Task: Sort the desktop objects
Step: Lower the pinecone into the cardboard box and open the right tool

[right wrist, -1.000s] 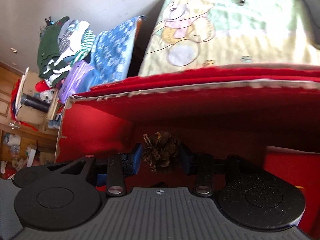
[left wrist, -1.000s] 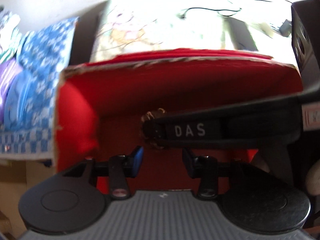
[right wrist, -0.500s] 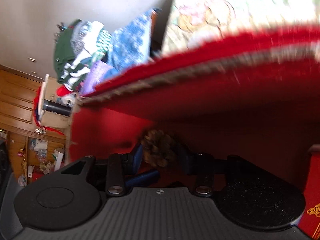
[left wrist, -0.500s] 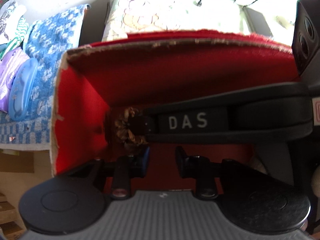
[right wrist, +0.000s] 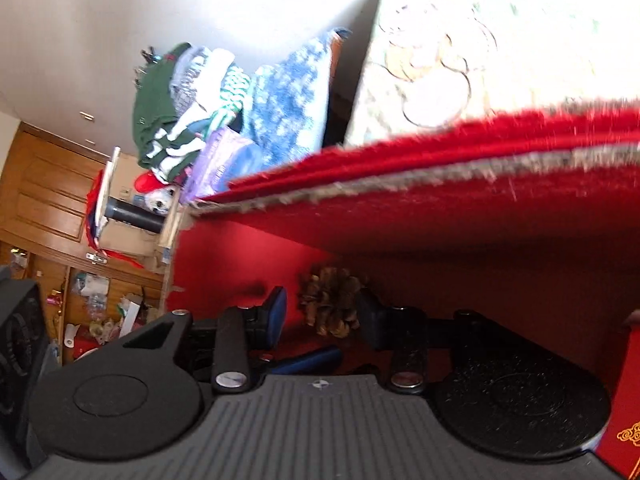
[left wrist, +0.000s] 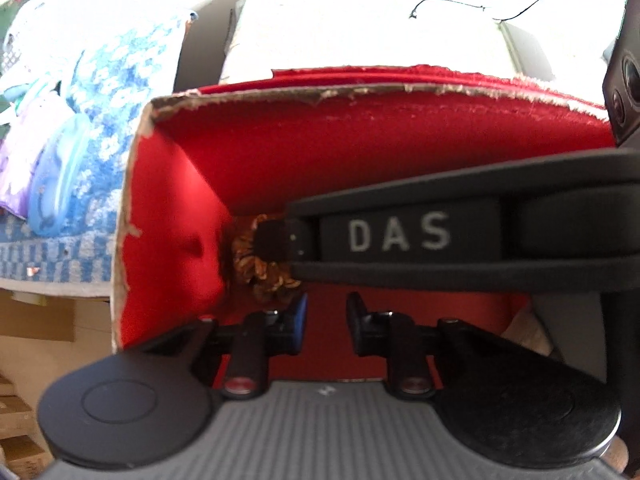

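A red cardboard box (left wrist: 168,240) with a torn rim stands open in front of both grippers; its wall (right wrist: 224,264) also fills the right wrist view. My right gripper (right wrist: 322,314) reaches deep inside and is shut on a brown pine cone (right wrist: 330,304), with a thin red sliver showing beside the left pad. In the left wrist view that gripper (left wrist: 274,240) comes in from the right, marked DAS, holding the pine cone (left wrist: 244,256) by the box's far left corner. My left gripper (left wrist: 326,316) is open with a narrow gap, holding nothing, just below it.
A red packet (right wrist: 628,400) with gold print stands inside the box at the right. Behind the box lies a bed with a cartoon blanket (right wrist: 460,60), a blue patterned cloth (left wrist: 100,100) and piled clothes (right wrist: 180,100). A wooden cabinet (right wrist: 40,184) is far left.
The right gripper has carried the pine cone deeper and leftwards, into the box's far left corner. The left gripper's fingers have drawn closer together.
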`<state>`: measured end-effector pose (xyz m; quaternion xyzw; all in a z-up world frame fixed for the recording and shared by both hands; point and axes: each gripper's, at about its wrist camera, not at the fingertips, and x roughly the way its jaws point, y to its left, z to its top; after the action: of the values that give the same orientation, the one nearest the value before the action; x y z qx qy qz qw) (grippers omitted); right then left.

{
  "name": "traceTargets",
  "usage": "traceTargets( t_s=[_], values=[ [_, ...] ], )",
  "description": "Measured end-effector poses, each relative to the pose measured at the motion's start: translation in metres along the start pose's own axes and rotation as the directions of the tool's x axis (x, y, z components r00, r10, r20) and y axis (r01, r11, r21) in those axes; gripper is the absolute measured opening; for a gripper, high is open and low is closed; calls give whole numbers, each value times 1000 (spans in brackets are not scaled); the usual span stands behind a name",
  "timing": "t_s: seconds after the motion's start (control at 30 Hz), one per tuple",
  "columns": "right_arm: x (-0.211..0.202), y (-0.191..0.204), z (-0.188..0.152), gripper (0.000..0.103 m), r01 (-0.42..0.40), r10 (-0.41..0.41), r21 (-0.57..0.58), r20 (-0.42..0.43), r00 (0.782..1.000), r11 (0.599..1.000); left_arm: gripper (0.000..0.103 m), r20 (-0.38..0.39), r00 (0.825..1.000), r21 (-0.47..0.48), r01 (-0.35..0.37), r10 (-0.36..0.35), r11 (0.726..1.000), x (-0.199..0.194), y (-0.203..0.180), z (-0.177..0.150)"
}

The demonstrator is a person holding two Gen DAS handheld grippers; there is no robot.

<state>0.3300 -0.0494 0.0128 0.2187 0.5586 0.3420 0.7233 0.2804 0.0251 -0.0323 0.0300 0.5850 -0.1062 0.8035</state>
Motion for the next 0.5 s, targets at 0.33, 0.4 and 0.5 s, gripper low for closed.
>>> traceTargets(
  t_s=[0.33, 0.4, 0.5],
  values=[
    [4, -9, -2, 44, 63, -61, 53, -36, 997, 997, 28, 17, 999, 3, -34, 34, 999, -5, -4, -5],
    [6, -9, -2, 43, 59, -56, 52, -57, 997, 997, 28, 19, 999, 4, -41, 41, 999, -5, -5, -6],
    [8, -3, -4, 43, 18, -17, 8, -67, 998, 1000, 24, 18, 999, 5, -51, 51, 999, -6, -7, -6]
  ],
)
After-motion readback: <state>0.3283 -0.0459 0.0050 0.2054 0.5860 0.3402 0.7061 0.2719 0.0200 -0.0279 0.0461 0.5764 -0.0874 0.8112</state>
